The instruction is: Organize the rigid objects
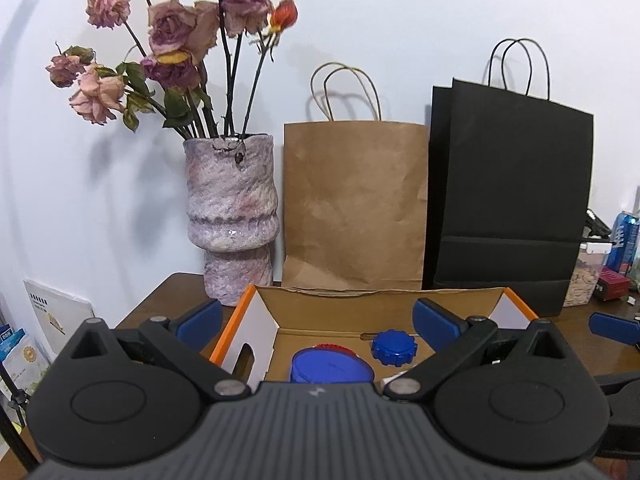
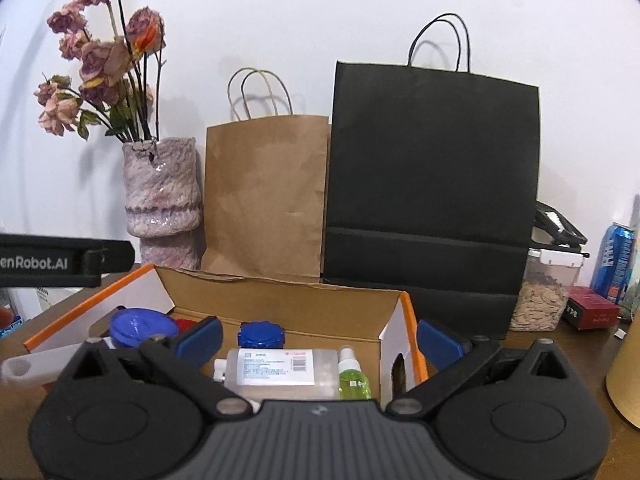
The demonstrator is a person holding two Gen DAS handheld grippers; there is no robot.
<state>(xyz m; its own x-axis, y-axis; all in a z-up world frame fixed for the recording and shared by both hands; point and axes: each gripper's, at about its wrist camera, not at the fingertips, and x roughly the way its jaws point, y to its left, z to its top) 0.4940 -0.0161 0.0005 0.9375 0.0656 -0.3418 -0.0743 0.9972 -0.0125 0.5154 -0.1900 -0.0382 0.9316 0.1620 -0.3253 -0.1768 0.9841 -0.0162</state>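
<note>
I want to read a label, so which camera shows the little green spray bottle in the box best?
The right wrist view: the green spray bottle stands in plain sight beside the clear labelled bottle. The left wrist view does not show it.

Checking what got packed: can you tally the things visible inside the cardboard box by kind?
Blue-lidded containers: 2, the large one and the small ridged one
Clear labelled bottle: 1
Green spray bottle: 1
Red item, partly hidden: 1
Total: 5
</note>
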